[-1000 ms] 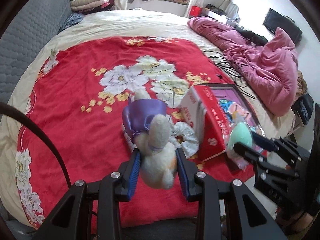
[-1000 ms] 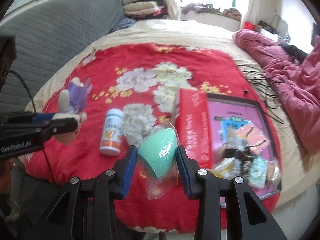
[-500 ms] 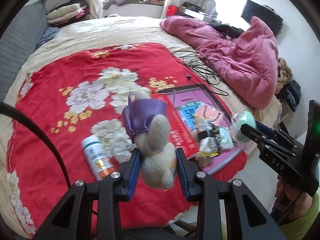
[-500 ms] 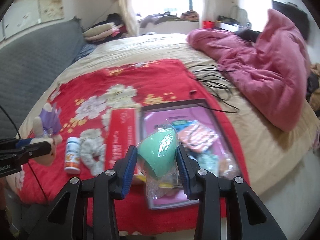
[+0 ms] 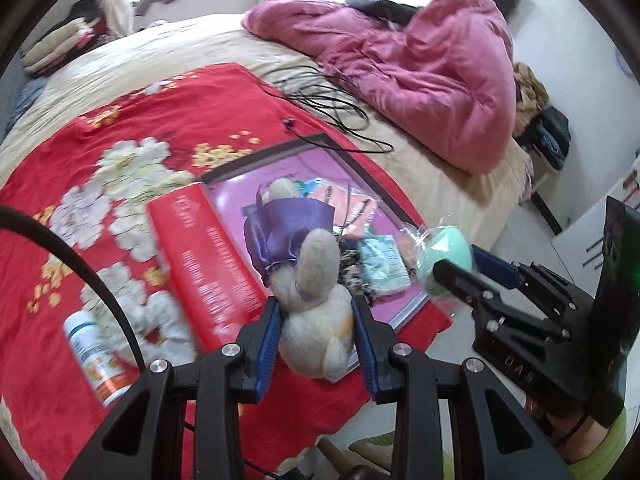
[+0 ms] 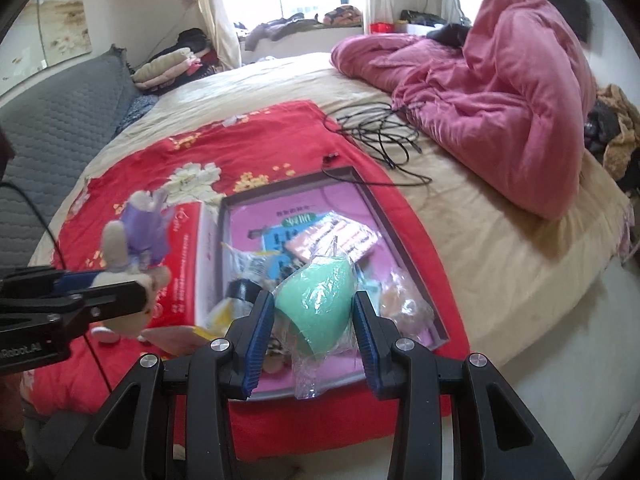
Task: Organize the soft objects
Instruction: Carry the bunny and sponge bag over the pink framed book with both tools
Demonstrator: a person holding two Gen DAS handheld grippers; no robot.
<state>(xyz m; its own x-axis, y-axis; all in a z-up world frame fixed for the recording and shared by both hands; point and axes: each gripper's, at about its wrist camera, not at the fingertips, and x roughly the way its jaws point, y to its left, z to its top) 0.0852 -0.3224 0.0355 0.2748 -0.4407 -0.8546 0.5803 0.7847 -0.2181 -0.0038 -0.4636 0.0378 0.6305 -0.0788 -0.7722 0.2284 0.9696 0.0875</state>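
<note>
My left gripper [image 5: 316, 320] is shut on a beige plush toy in a purple dress [image 5: 304, 272] and holds it in the air above the open pink-lined box [image 5: 320, 160]. It also shows at the left of the right wrist view [image 6: 120, 256]. My right gripper [image 6: 314, 324] is shut on a green sponge in a clear plastic bag [image 6: 320, 300], held above the near end of the box [image 6: 384, 216]. The sponge also shows in the left wrist view [image 5: 444, 252]. Several small packets [image 6: 332, 236] lie in the box.
The box's red lid [image 5: 204, 256] stands on edge along its left side. A white and orange bottle [image 5: 96, 356] and a white scrunchie lie on the red floral blanket [image 5: 80, 132]. Black cables [image 6: 380, 136] and a pink duvet [image 6: 500, 100] lie beyond. The bed edge is near.
Both grippers have swung right with their loads, from over the red blanket to above the open box. Both grips are unchanged.
</note>
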